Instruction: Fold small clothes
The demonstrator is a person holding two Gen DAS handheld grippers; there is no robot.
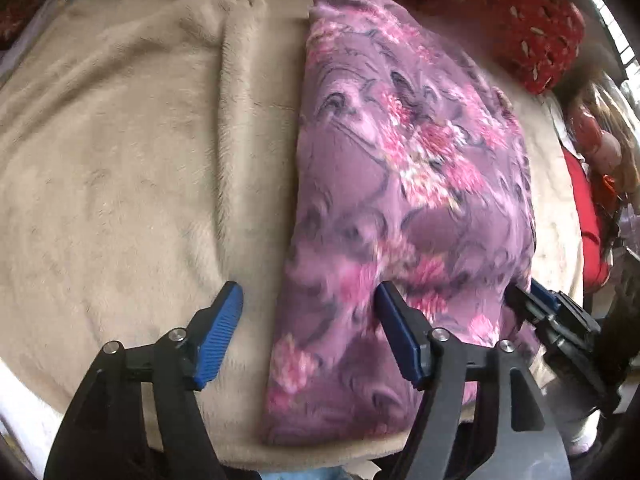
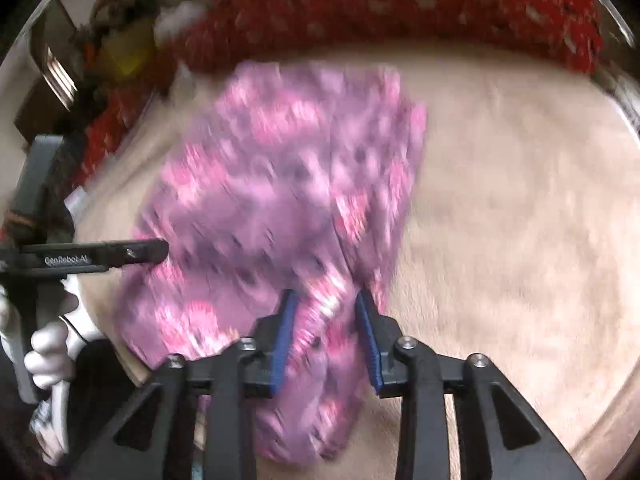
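Note:
A purple garment with pink flowers (image 1: 400, 184) lies folded lengthwise on a beige fleece blanket (image 1: 120, 160). My left gripper (image 1: 308, 300) is open over the garment's near left edge, holding nothing. My right gripper (image 1: 532, 300) shows at the garment's near right corner in the left wrist view. In the right wrist view the right gripper (image 2: 326, 300) has its jaws partly closed around a bunched fold of the garment (image 2: 280, 184), and that view is blurred. The left gripper (image 2: 156, 250) reaches in from the left there.
A red patterned cushion (image 1: 500, 8) lies along the far side of the blanket. A doll in red (image 1: 592, 168) sits at the right edge. The beige blanket (image 2: 520, 220) spreads wide on both sides of the garment.

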